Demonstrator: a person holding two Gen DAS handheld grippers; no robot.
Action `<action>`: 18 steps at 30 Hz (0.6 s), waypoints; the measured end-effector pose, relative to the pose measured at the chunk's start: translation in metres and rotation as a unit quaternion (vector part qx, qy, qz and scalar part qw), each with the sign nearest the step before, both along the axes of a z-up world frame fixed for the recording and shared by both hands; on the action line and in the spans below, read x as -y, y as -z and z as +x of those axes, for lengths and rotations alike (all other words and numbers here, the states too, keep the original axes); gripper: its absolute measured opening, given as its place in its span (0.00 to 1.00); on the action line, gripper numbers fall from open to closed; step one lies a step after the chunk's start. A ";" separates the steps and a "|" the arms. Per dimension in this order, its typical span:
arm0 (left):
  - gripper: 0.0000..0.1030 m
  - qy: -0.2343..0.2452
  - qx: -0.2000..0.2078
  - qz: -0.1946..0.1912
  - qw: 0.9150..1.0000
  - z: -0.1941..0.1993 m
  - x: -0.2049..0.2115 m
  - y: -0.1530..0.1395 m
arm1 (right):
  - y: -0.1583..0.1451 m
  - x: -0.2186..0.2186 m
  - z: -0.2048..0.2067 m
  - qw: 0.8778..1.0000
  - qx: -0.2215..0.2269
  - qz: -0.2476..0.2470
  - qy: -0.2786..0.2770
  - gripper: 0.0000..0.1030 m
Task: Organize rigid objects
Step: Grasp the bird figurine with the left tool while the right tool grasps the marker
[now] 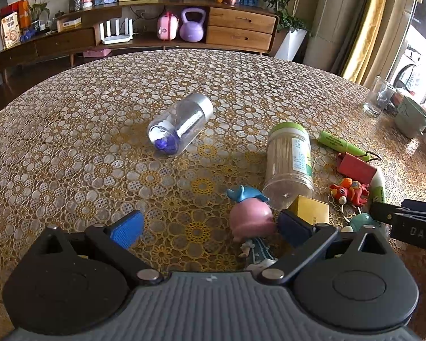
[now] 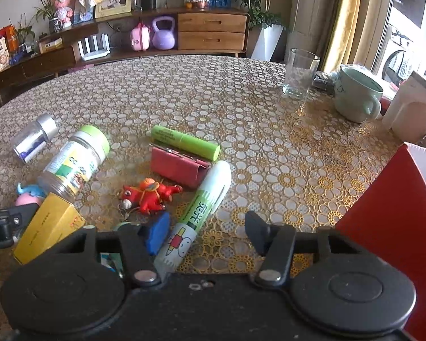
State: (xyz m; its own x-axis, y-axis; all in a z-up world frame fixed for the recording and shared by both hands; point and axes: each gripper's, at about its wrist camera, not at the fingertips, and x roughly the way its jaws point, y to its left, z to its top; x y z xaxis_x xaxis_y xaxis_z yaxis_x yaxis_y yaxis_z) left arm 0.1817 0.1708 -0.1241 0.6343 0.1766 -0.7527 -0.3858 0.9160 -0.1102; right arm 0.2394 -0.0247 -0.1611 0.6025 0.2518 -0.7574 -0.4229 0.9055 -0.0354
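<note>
Clutter lies grouped on the lace-patterned table [image 2: 241, 108]: a pink figurine [image 1: 251, 217], toothpick jar [image 1: 289, 162], red clip [image 2: 179, 166] and white-green glue stick [image 2: 197, 216]. The left gripper [image 1: 210, 227] stands open around the figurine without pressing it. The right gripper [image 2: 206, 231] is partly open, its left blue pad beside the glue stick lying between the jaws, not clamped.

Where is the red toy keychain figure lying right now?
In the right wrist view the red toy figure lies on the tablecloth left of centre, between the toothpick jar and the white-and-green glue stick, just before the red binder clip.
</note>
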 end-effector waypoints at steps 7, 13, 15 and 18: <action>0.66 0.021 0.005 0.003 1.000 0.001 0.008 0.001 | 0.004 -0.005 0.001 1.000 -0.005 -0.002 -0.011 0.42; 0.41 0.039 0.016 -0.010 0.999 -0.002 0.014 0.001 | 0.004 -0.007 -0.002 1.000 -0.005 0.006 -0.021 0.26; 0.35 0.045 0.019 -0.010 0.999 -0.003 0.017 0.000 | 0.004 -0.007 -0.003 1.000 -0.004 0.006 -0.017 0.22; 0.35 0.048 0.017 -0.002 0.999 -0.004 0.019 0.000 | 0.004 -0.003 -0.003 1.000 0.001 0.004 -0.014 0.19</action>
